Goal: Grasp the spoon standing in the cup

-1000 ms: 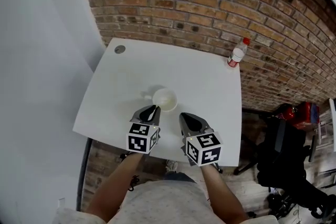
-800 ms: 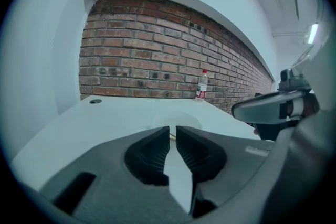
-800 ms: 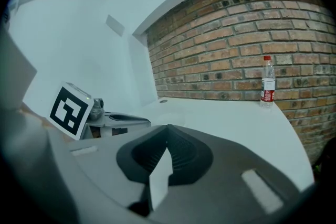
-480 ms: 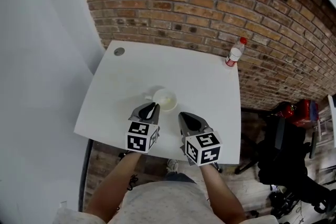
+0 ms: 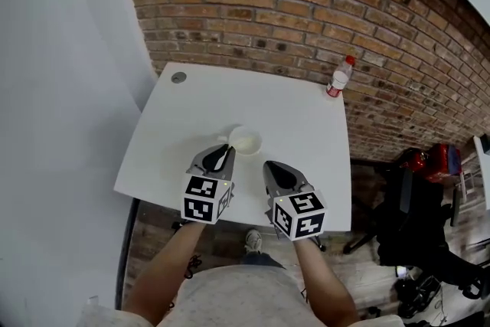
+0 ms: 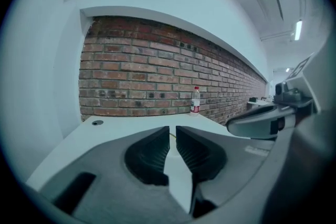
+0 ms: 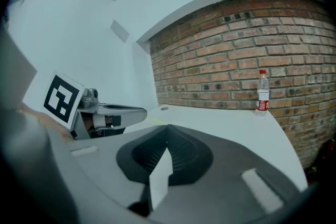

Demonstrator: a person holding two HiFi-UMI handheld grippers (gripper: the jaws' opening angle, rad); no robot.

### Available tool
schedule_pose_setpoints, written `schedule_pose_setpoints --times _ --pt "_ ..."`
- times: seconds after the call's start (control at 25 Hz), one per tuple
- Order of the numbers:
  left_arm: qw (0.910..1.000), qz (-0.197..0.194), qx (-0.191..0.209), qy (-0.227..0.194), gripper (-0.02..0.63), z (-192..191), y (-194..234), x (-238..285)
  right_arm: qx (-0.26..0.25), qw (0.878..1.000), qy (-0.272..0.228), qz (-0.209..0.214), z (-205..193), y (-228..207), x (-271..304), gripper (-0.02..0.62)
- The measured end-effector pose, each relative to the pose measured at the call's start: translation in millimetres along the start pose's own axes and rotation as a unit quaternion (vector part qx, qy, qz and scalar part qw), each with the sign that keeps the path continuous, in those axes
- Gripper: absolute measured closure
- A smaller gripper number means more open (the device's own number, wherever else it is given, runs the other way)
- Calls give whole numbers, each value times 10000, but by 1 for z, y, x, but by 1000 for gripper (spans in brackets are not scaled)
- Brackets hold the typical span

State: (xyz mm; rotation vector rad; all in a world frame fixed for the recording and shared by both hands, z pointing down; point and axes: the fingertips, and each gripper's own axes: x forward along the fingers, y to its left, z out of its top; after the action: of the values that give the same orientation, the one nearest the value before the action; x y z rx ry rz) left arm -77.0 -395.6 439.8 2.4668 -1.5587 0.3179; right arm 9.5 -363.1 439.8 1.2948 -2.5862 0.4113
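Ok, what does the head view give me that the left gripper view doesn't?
Only the head view: the white cup, just ahead of the left gripper. Only the left gripper view: its jaws stand a narrow gap apart. Both: the white table, the bottle at its far corner by the brick wall, and the right gripper.

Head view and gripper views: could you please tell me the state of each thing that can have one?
Left gripper: jaws a narrow gap apart, nothing clearly held.
Right gripper: jaws together, empty.
Cup: upright on the table, near the left gripper's tip.
Spoon: too small to make out.
Water bottle: upright, red cap on.
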Motion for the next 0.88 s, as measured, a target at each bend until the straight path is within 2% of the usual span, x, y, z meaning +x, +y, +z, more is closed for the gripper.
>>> schedule_pose_setpoints --times 0.4,0.8,0.88 --pt "9994 61 117 -326 572 10 -2 -64 -95 9997 -195 -83 0 41 -29 590" --pt "9989 186 101 -427 577 -6 1 -128 -190 9994 -276 -54 -8 91 -52 589" --pt "9988 226 88 -427 603 -10 1 -139 -208 9994 -268 -47 -11 99 -57 591"
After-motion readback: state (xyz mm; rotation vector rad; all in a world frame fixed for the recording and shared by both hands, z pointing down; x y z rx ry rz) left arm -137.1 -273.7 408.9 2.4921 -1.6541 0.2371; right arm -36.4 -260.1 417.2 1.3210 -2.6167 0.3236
